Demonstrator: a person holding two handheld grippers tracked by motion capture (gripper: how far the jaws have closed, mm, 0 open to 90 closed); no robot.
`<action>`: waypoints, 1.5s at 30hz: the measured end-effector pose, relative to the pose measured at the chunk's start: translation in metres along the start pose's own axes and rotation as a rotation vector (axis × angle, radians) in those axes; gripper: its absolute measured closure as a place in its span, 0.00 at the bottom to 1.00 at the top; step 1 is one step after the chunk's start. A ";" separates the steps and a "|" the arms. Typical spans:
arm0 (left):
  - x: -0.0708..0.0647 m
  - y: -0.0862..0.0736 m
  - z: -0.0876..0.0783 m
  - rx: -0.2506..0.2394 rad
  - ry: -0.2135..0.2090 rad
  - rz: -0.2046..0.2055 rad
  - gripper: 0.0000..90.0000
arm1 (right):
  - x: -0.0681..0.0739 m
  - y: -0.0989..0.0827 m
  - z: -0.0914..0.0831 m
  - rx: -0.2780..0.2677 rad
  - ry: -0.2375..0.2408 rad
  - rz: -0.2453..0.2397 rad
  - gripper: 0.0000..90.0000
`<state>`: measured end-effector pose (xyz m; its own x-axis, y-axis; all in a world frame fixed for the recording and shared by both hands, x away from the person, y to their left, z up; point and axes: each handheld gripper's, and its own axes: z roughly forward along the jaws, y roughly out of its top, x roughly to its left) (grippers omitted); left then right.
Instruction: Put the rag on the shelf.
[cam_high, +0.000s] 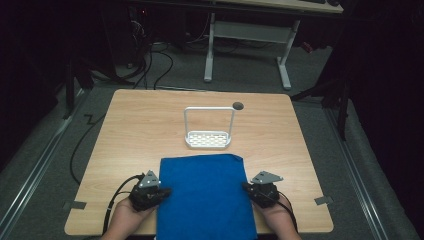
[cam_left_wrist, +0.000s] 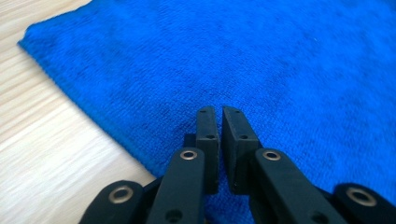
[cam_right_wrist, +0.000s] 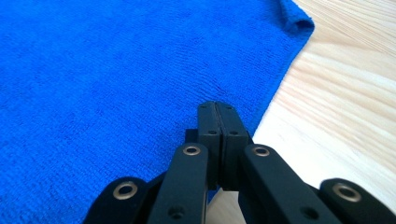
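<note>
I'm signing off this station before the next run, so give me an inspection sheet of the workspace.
Surface: wooden table, tape patches near the front corners.
Job's things: blue cloth lies flat, overhanging the near edge.
Clutter: white rack with tall handle behind the cloth; dark round spot beyond it.
Grippers: left gripper at the cloth's left edge, jaws a slit apart; right gripper at its right edge, shut.
Cables: black cable trails from the left gripper; more on the floor.
Surroundings: grey carpet, white desk frame, dark room.

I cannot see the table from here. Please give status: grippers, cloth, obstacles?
Left gripper a crack open, right gripper shut, each at a side edge of the blue cloth. Cloth flat on table. White rack beyond it, apart.
</note>
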<state>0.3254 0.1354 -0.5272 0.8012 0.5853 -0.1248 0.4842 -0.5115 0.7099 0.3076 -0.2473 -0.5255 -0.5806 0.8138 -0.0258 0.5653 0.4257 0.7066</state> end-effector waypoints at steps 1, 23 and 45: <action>-0.003 0.001 0.003 -0.008 -0.011 0.008 0.94 | -0.004 -0.006 -0.006 0.001 -0.005 0.013 1.00; 0.050 0.006 0.006 -0.132 0.226 -0.221 0.65 | -0.016 0.001 -0.005 -0.140 -0.005 0.098 0.70; 0.062 0.034 0.035 -0.105 0.238 -0.185 0.96 | -0.021 0.005 0.002 -0.127 -0.049 0.086 0.63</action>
<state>0.4042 0.1324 -0.5353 0.5922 0.7994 -0.1015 0.5649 -0.3220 0.7597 0.3233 -0.2614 -0.5228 -0.5018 0.8649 0.0066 0.5315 0.3023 0.7912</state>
